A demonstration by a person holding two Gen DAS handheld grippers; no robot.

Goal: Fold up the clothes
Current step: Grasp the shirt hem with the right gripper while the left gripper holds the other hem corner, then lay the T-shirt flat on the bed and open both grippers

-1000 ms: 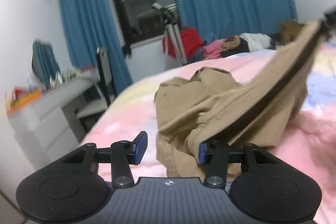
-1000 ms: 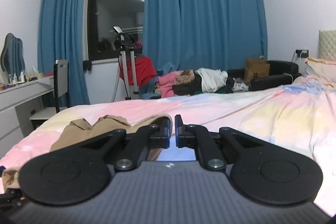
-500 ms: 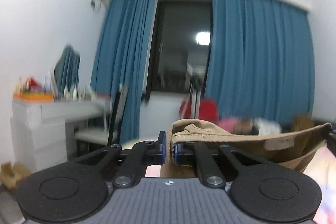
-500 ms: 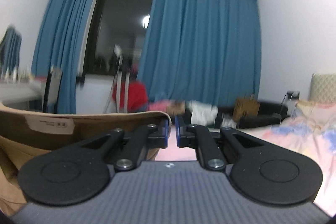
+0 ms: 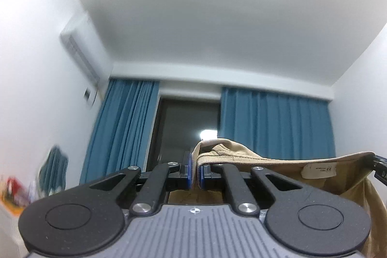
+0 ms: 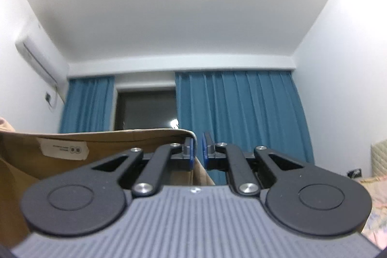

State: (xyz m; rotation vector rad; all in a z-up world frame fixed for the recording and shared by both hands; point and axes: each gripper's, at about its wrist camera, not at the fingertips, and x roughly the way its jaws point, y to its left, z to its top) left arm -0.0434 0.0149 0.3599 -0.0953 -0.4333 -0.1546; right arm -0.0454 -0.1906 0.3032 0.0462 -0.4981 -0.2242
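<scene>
Left wrist view shows my left gripper (image 5: pixel 195 172) tilted up toward the ceiling, its 2 blue pads nearly together and pinching the ribbed edge of the tan garment (image 5: pixel 285 168), which bunches just above the fingertips and runs off to my right. Right wrist view shows my right gripper (image 6: pixel 198 152) pitched upward the same way, its pads close with only a thin strip of the fabric's corner between them, the cloth stretching away to my left. A white label (image 6: pixel 63 149) sits on the inside face, so I judge this edge is the waistband, turned toward me. I hold it high and taut between both grippers so the rest hangs free below and the creases drop out before folding. Blue curtains (image 6: pixel 239 113) and the dark window lie ahead, beyond the fingertips.
</scene>
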